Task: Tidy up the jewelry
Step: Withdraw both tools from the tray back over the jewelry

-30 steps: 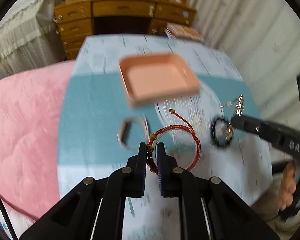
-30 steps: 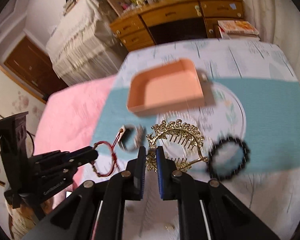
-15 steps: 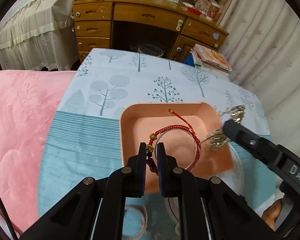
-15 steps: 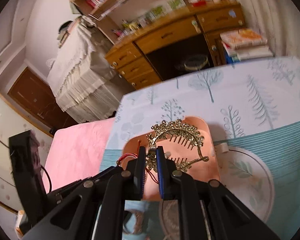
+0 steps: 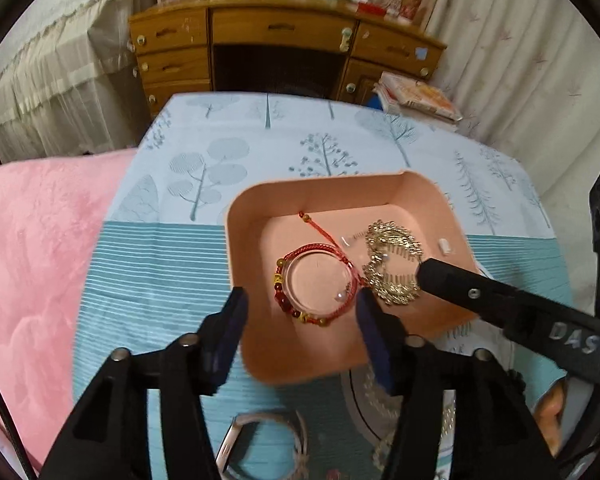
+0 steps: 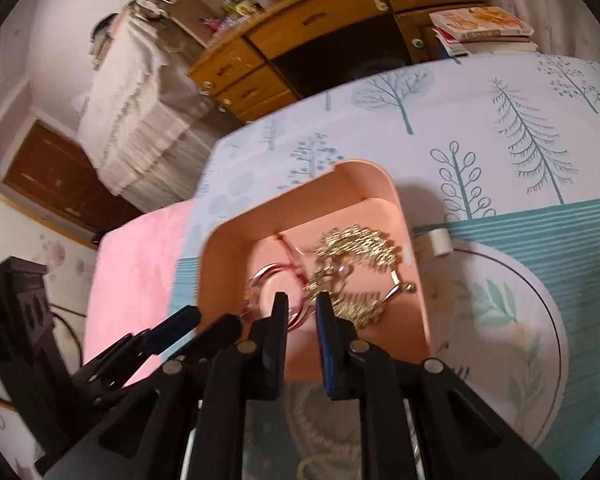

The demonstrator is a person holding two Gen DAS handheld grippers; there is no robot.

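A peach tray (image 5: 244,280) (image 6: 380,184) sits on the tree-print tablecloth. A red cord bracelet (image 5: 320,276) with beads lies flat on its floor, and a gold comb tiara (image 5: 392,264) (image 6: 356,272) lies beside it on the right. My left gripper (image 5: 300,312) is open, its fingers wide apart over the tray's near rim, with the bracelet lying free between and beyond them. My right gripper (image 6: 301,308) is open a little, just above the tray near the tiara's left end; it also shows in the left wrist view (image 5: 432,276).
A pale bangle (image 5: 268,440) and a chain (image 5: 380,452) lie on the cloth near the front, by a round plate (image 6: 540,320). A small white piece (image 6: 440,240) lies by the tray's right wall. A pink blanket (image 5: 28,260) lies left; a wooden desk (image 5: 280,48) stands behind.
Both grippers carried their pieces over the tray and opened. The red bracelet and the gold tiara now lie on the tray floor.
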